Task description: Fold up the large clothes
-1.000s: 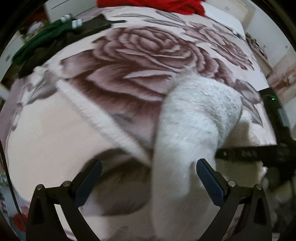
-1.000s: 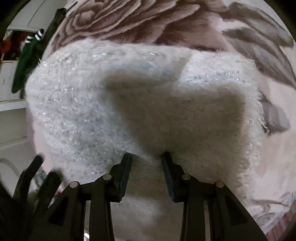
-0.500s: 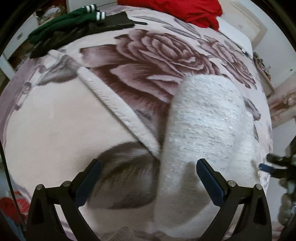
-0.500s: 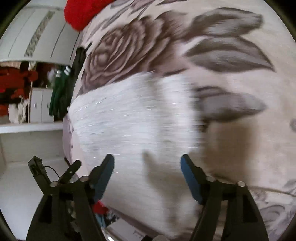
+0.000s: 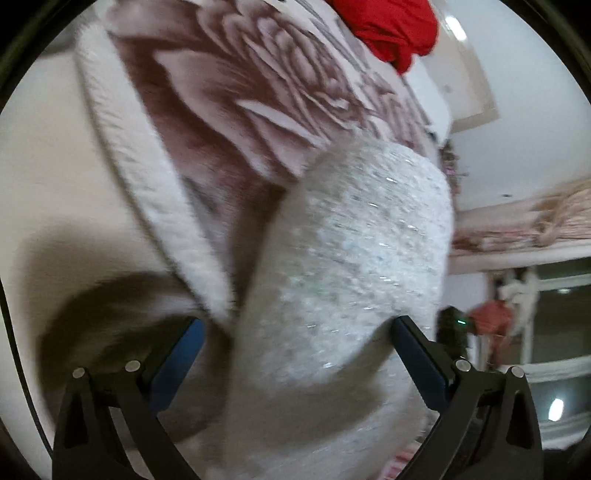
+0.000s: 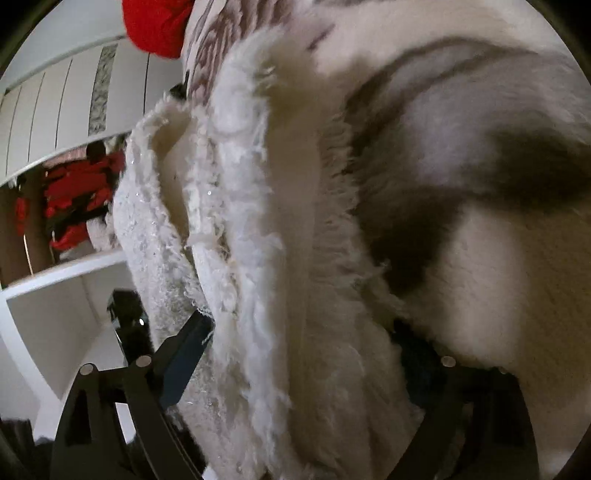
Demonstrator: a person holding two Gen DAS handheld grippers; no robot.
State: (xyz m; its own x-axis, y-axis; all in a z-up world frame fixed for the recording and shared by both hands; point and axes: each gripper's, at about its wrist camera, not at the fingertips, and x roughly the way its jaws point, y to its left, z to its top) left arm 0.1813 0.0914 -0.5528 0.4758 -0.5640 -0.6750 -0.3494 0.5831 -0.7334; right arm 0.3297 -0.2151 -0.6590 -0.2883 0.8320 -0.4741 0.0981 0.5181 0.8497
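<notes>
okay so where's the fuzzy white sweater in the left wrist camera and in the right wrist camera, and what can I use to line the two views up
Left wrist: the fuzzy white sweater fills centre to lower right, reaching down between the wide-apart blue fingers.
Right wrist: it runs as a shaggy folded edge from upper left to the bottom centre, between the opening jaws.
Shared landmark: the red garment at the top, right of centre in the left view, top left in the right.

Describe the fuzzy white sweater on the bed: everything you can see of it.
The white sweater is a thick, fluffy knit with glinting silvery threads. It lies folded into a rounded bundle on the rose-print blanket. In the right wrist view its shaggy folded edges stack in layers. It lies between the fingers of both grippers: the left gripper stands wide, and the right gripper has its jaws opening. No pad visibly presses on it.
</notes>
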